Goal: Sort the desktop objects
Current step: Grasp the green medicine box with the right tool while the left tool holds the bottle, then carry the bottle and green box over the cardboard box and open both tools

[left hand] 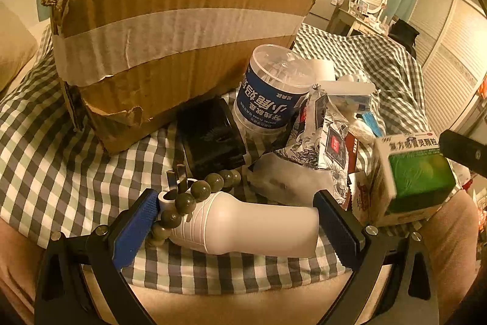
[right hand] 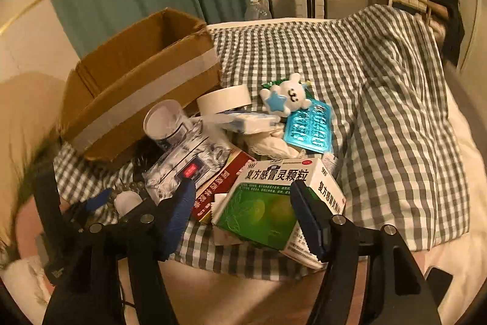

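My left gripper (left hand: 234, 197) is shut lengthwise on a white plastic bottle (left hand: 249, 224) that lies on its side, a pad at each end. A string of green beads (left hand: 194, 194) drapes over the bottle's neck. A green-and-white medicine box (right hand: 264, 212) sits tilted between the fingers of my right gripper (right hand: 243, 188). The right pad lies against the box, while a gap shows at the left pad, so this gripper is open. In the left wrist view the same box (left hand: 411, 178) is blurred at the right edge.
A torn cardboard box (left hand: 182, 29), open on top, stands at the back left on the checked cloth (right hand: 395, 111). Piled before it are a clear jar (left hand: 268, 99), black case (left hand: 213, 136), patterned packet (right hand: 188, 154), red box (right hand: 219, 185), tape roll (right hand: 225, 99), bear toy (right hand: 289, 96) and blue blister pack (right hand: 307, 127).
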